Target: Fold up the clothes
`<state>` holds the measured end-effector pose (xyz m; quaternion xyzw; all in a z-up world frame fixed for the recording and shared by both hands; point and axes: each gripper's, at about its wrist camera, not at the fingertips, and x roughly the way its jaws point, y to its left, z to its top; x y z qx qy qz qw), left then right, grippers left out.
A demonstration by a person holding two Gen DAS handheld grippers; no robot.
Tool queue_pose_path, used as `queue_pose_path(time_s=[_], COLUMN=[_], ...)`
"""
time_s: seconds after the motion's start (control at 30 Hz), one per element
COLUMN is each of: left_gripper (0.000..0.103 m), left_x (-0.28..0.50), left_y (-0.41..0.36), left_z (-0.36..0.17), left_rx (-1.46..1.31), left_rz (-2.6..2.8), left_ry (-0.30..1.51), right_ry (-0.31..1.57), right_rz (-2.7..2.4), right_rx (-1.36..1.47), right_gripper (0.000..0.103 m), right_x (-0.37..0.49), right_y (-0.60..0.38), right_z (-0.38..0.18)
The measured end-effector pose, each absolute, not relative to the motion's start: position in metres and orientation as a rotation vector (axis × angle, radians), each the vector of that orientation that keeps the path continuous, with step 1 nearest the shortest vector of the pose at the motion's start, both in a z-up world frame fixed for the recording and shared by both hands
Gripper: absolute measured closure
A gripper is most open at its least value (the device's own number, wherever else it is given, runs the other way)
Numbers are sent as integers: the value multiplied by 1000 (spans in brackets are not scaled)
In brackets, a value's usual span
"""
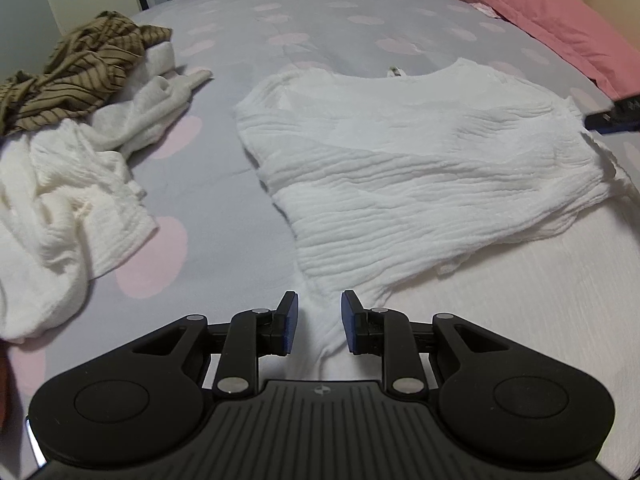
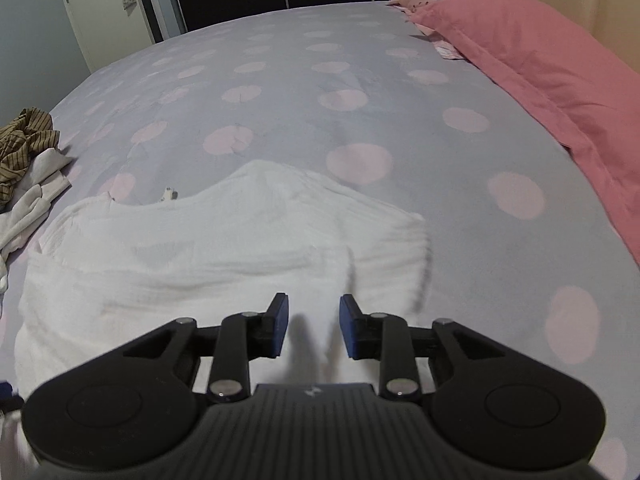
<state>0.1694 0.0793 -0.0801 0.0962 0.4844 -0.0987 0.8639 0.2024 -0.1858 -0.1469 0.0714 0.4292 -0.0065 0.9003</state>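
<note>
A white crinkled top (image 1: 400, 168) lies spread on the bed, its neckline toward the far side. My left gripper (image 1: 318, 320) is open at the top's near edge, and a narrow ridge of white fabric runs between the blue pads (image 1: 289, 322) without being pinched. In the right wrist view the same white top (image 2: 200, 256) fills the lower left. My right gripper (image 2: 313, 326) is open low over its right part, with a raised fold of cloth between the fingers.
A heap of white garments (image 1: 68, 200) with a brown striped one (image 1: 80, 68) on it sits at the left. Pink pillows (image 2: 540, 64) line the right side. The grey bedsheet with pink dots (image 2: 300, 120) stretches beyond. A door (image 2: 116, 8) stands at the back left.
</note>
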Motion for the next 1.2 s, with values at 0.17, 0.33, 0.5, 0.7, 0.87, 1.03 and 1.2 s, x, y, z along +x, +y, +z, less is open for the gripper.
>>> queue_pose_path(time_s=[0.17,0.33,0.5,0.7,0.87,1.03,1.2], left_gripper=[64,59,57,56,56,56,56], left_x=[148,121,91,51,26,8,-9], left_y=[89,102,112,120,113,112,108], left_z=[-64,-60,-71,-75,-79,-96,-102], left_rx=[195,184,197,187,194,148,162], left_rz=[-199,-205,-172,-152,-173,-169,-170], left_ry=[989,1007,1065,1142,1203,1318,1343], right_ry=[928,993,1060,1166,1221,1303,1329], right_rz=[4,36,60,51,70,90,136], right_rx=[145,146,138,138,157,131,86], right_gripper=[69,59,48,47,46,46,43], right_x=[169,125,81,31,-8,-37,-54], right_y=[-198,-210,-221,-238,-253,-258,-255], right_z=[-139,-138,-140,-158,-166,-185,-192])
